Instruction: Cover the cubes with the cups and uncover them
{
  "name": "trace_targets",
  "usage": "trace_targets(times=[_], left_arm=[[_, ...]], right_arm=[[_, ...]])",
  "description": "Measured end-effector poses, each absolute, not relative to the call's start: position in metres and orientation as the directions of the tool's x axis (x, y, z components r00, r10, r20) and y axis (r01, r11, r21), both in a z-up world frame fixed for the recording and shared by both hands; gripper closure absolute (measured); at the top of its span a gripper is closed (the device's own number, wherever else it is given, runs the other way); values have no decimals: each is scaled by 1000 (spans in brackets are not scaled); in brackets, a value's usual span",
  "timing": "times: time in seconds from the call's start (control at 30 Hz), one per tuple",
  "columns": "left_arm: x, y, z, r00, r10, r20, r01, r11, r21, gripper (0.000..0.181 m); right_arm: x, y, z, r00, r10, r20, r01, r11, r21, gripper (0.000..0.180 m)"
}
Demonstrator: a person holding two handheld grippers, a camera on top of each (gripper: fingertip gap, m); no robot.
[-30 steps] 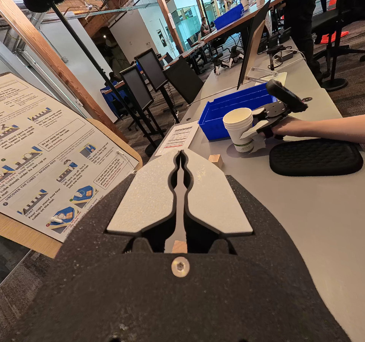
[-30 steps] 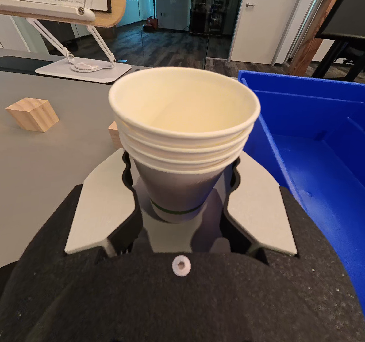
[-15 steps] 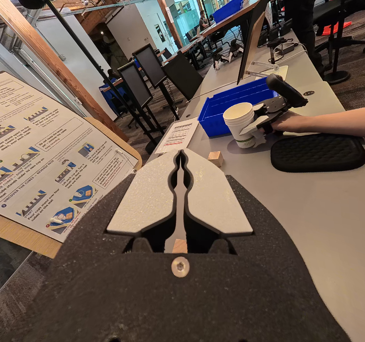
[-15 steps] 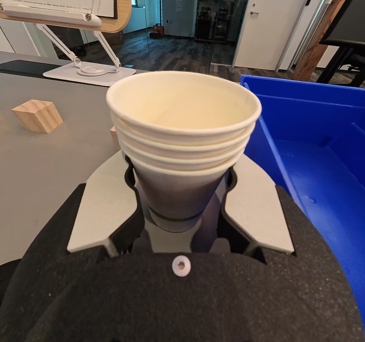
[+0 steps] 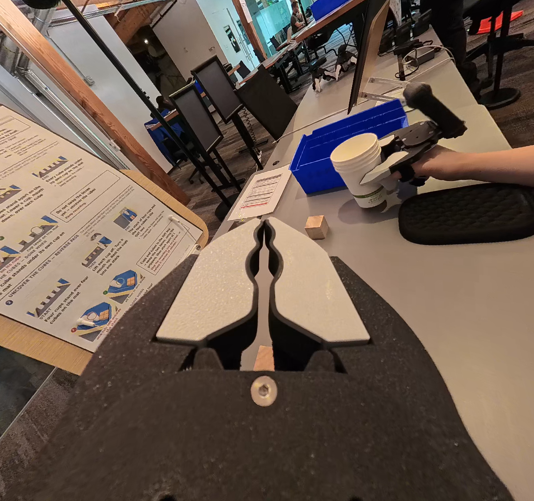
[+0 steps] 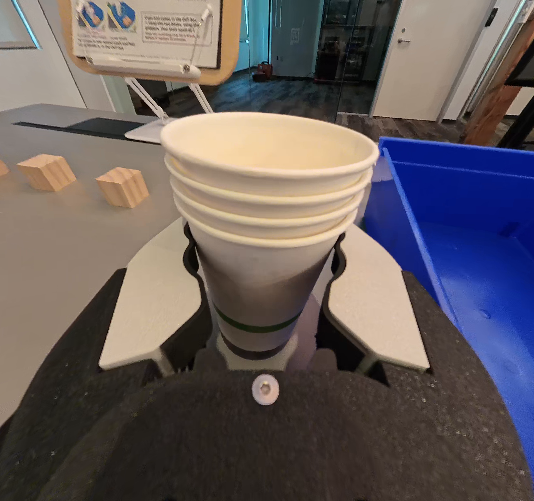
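Right tongs [image 6: 264, 273] level, clamping the upright cup stack [image 6: 267, 212]; left tongs [image 5: 264, 228] closed, empty, tilted upward

Blue bin [image 6: 462, 227] blocks right; cubes [image 6: 122, 186] left, table [image 6: 72, 256] between open.

left gripper [image 5: 264, 227]: fingers pressed together, nothing between them, level above the table | right gripper [image 6: 264, 251]: fingers [image 6: 161, 296] clamped on the sides of a stack of paper cups [image 6: 267, 215], held upright | right hand [image 5: 433, 163]: bare forearm stretched out, grasping that gripper's handle
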State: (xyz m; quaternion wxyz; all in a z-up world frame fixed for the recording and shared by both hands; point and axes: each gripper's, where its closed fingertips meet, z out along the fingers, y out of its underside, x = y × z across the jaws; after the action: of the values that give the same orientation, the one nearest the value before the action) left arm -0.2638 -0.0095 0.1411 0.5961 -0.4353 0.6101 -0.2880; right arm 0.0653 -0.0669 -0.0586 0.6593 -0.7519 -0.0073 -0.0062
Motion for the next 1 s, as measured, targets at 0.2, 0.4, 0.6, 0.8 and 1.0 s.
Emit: trace_targets(times=[0.2,0.4,0.6,0.8,1.0], left_arm=[[-265,-9,142,102,-869,-483,-195,459,-867,181],[-265,-9,141,118,-856,-503,-217,472,-855,181],[-265,-11,140,139,-836,-531,-259,486,-834,181],[-259,-28,140,58,-874,-482,-202,463,-863,181],[-258,-26,139,60,-885,-461,-197,443,-875,181]], right_arm=[[61,-83,43,997,55,59,56,49,-997,89],[174,-64,99,986,-123,116,116,-6,-993,88],[249,-29,26,986,-163,21,-3,-143,-990,89],[285,-4,-28,980,-199,7,-39,-228,-973,88],[290,10,-59,986,-167,27,-20,-272,-962,87]])
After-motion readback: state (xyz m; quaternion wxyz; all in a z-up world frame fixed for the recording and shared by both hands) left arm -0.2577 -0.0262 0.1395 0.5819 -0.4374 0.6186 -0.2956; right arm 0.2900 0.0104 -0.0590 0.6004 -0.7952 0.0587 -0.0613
